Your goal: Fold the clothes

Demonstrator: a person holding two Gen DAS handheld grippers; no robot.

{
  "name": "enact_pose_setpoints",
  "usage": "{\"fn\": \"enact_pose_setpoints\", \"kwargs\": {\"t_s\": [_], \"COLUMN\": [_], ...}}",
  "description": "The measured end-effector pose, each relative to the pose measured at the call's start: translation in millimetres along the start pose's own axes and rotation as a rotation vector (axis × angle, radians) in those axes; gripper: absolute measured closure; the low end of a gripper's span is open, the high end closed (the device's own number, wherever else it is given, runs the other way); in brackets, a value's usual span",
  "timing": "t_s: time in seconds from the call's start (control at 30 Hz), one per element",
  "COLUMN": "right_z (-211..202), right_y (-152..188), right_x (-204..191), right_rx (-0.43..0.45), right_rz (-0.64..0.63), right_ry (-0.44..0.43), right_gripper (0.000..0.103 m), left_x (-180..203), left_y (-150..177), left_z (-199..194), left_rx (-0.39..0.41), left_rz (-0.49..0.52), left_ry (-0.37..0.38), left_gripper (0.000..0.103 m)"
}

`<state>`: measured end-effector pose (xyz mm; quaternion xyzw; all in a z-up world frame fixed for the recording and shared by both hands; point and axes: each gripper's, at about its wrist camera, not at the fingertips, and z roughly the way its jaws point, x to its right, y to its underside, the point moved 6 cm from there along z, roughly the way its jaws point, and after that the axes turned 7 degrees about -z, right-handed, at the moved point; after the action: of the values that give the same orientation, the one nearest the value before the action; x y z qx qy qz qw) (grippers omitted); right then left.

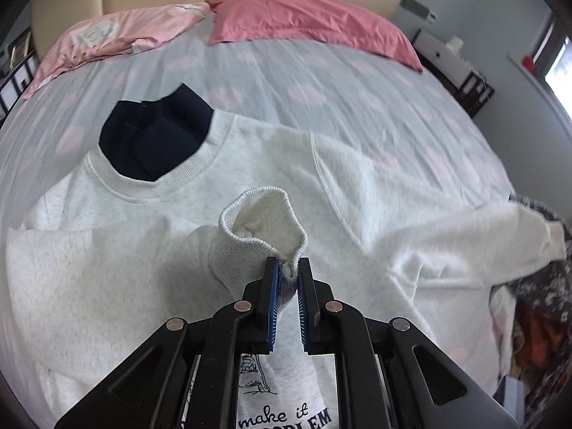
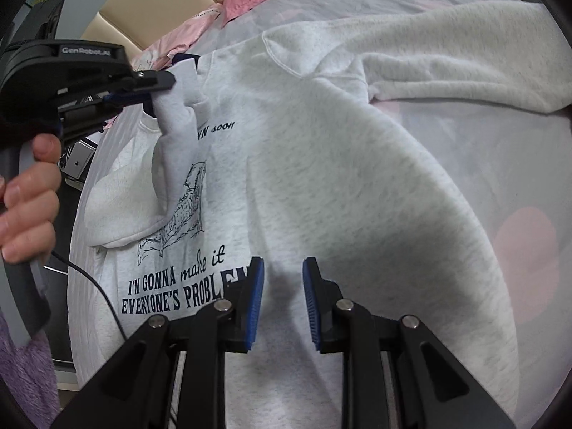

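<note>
Bed (image 1: 321, 82): sheet, pink pillows (image 1: 307, 21) at far end. Sweatshirt (image 1: 271, 157) spread front-up across bed, near me, dark garment (image 1: 157, 136) poking out of collar. My read: thick fleece, soft, limp, light, not slippery; it drapes and sags, so pinch at ribbed edges and seams, not mid-panel. Right sleeve (image 2: 447, 46) lies flat, far right. My left gripper (image 1: 287, 275): fingers clamped on ribbed cuff (image 1: 264, 214), sleeve lifted over chest print. My right gripper (image 2: 283, 275): fingers apart, nothing between, hovering over sweatshirt body.
</note>
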<state>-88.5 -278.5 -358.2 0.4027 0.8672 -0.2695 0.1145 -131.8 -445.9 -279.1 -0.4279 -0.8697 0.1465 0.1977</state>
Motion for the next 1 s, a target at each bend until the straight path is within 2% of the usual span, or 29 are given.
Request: {"fn": "enact_pose_setpoints", "kwargs": {"t_s": [0.17, 0.27, 0.4, 0.47, 0.57, 0.67, 0.8, 0.87, 1.0], "right_z": [2.4, 3.2, -0.9, -2.8, -3.9, -4.6, -4.6, -1.7, 3.6], "right_y": [0.3, -0.7, -0.7, -0.9, -2.1, -3.9, -3.9, -2.9, -0.5], "right_x": [3.5, 3.1, 1.4, -0.4, -2.9, -7.9, -17.7, -23.7, -31.6], "right_rx": [-0.004, -0.002, 0.013, 0.022, 0.041, 0.065, 0.083, 0.082, 0.075], "right_rz": [0.019, 0.027, 0.035, 0.032, 0.039, 0.045, 0.024, 0.009, -0.01], "right_ry": [0.005, 0.009, 0.01, 0.013, -0.002, -0.02, -0.03, -0.023, -0.018], "right_gripper": [0.081, 0.081, 0.081, 0.081, 0.081, 0.081, 0.081, 0.081, 0.081], "left_x": [9.7, 6.6, -16.7, -35.3, -86.3, -144.9, -217.7, -244.9, -275.0], "left_y": [6.1, 9.1, 12.0, 13.6, 23.3, 44.0, 77.7, 93.2, 115.8], "left_z": [-11.2, -33.8, -78.3, -99.7, -126.9, -139.8, -145.2, -140.5, -110.1], "left_rx": [-0.018, -0.011, 0.039, 0.074, 0.154, 0.201, 0.252, 0.254, 0.212], "left_rz": [0.055, 0.067, 0.055, 0.046, 0.005, -0.036, -0.086, -0.1, -0.081], "left_ry": [-0.002, 0.023, 0.065, 0.058, -0.081, -0.26, -0.419, -0.472, -0.492], "left_gripper": [0.089, 0.079, 0.058, 0.057, 0.056, 0.056, 0.056, 0.056, 0.056]}}
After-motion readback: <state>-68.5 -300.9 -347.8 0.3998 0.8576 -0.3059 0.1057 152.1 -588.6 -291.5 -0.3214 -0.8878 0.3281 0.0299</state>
